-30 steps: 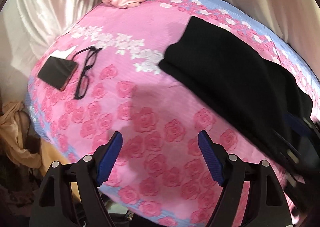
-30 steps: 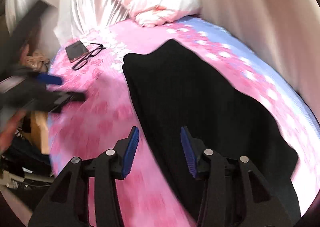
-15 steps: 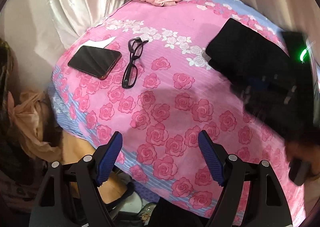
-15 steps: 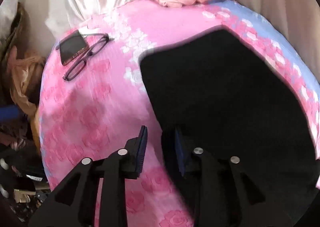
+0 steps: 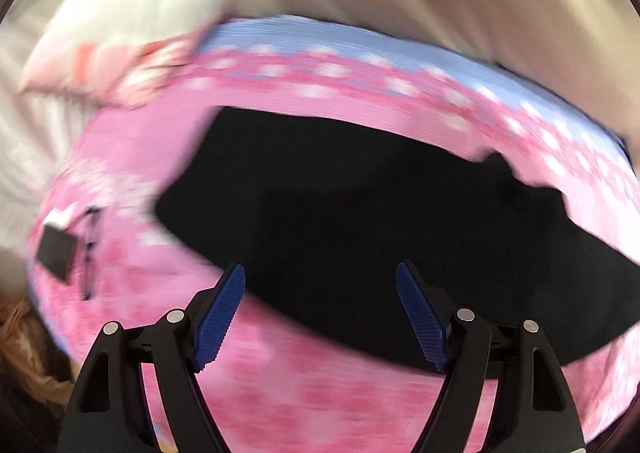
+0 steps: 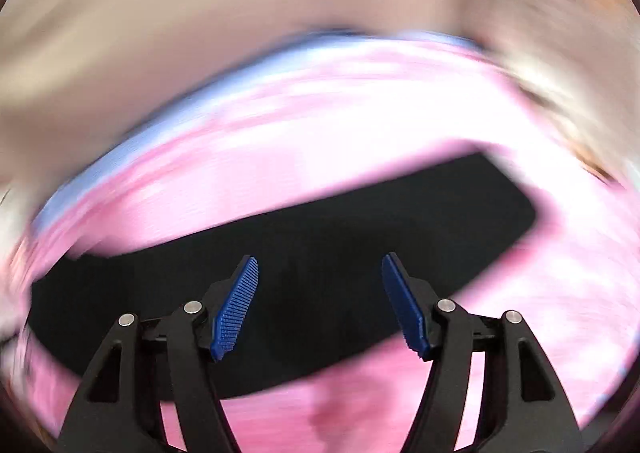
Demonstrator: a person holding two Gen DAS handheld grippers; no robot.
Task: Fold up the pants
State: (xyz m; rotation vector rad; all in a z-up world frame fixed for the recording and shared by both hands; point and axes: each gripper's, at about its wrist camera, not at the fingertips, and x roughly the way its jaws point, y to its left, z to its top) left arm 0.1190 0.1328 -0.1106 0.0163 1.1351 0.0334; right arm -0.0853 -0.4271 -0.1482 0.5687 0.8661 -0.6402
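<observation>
The black pants (image 5: 360, 221) are lying flat as a long folded band across the pink rose-print bedspread (image 5: 320, 405); both wrist views are being blurred by motion. The left gripper (image 5: 320, 285) is being held above the near edge of the pants, jaws spread wide, nothing pinched between the blue pads (image 5: 220, 317). The right gripper (image 6: 320, 277) is being held over the pants (image 6: 320, 253), jaws opening, with no cloth between them. A phone (image 5: 56, 253) and glasses (image 5: 89, 249) are lying near the bedspread's left edge, well apart from the pants. A pillow (image 5: 132, 13) is resting at the far corner.
</observation>
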